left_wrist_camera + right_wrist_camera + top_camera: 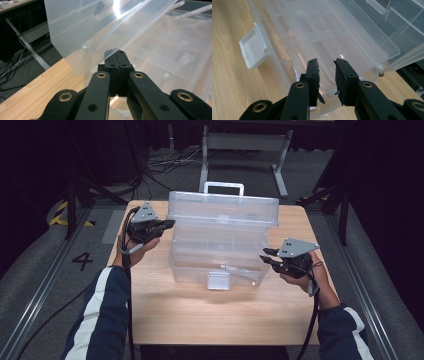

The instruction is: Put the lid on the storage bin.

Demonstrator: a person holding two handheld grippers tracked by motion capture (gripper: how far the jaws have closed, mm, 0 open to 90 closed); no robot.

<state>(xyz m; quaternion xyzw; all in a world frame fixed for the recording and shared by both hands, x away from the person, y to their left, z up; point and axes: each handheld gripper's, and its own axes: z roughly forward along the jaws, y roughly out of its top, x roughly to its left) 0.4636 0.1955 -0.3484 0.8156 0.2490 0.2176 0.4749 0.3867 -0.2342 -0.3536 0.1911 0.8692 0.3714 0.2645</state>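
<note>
A clear plastic toolbox (220,250) stands on the wooden table (200,315) with its lid (222,207) raised and a white handle (223,185) on top. My left gripper (171,223) is shut, and its tips rest against the lid's left edge (100,37). I cannot tell whether that edge is pinched between them. In its own view the left gripper (115,53) shows both pads pressed together. My right gripper (264,255) is at the box's right end. In the right gripper view its jaws (326,63) stand apart over the box's rim (372,72), with nothing pressed between the pads.
The box's front latch (218,281) hangs open toward me, and the latch (253,50) also juts out over the table. An inner tray (324,32) with dividers lies in the box. Beyond the table are a metal frame (245,150) and floor cables (165,162).
</note>
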